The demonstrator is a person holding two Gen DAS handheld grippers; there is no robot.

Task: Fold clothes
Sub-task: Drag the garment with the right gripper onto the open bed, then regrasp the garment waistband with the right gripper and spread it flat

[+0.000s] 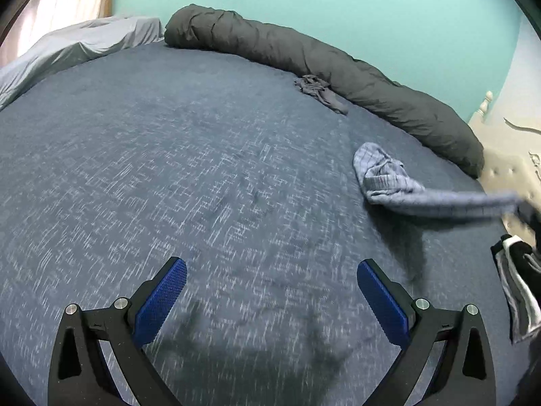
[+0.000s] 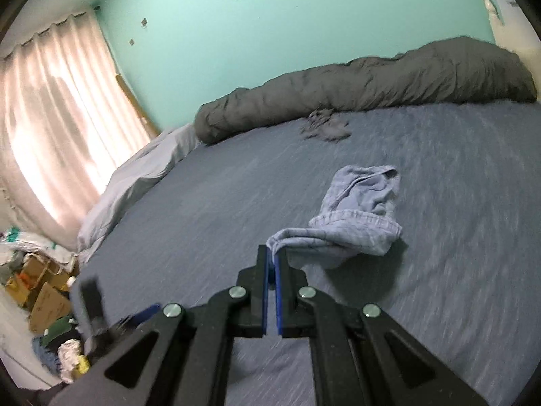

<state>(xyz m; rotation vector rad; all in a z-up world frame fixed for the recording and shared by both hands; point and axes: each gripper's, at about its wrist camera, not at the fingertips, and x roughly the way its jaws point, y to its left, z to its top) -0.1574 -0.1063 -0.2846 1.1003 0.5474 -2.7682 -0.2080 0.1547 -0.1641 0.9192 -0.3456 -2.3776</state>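
Note:
A light blue checked garment (image 2: 358,223) lies crumpled on the blue bed cover (image 2: 203,223). My right gripper (image 2: 273,253) is shut on its near edge and stretches that edge toward the camera. In the left wrist view the same garment (image 1: 389,179) lies at the right, pulled out in a blurred strip toward the right gripper (image 1: 527,213). My left gripper (image 1: 270,270) is open and empty, low over the bed cover (image 1: 169,169), well left of the garment. A small grey garment (image 1: 319,93) lies crumpled by the far bolster; it also shows in the right wrist view (image 2: 324,125).
A long dark grey rolled duvet (image 1: 304,57) runs along the far edge by the teal wall. A grey pillow (image 1: 77,40) lies at the far left. A black and white garment (image 1: 520,287) hangs at the bed's right edge. Boxes and clutter (image 2: 44,297) stand on the floor.

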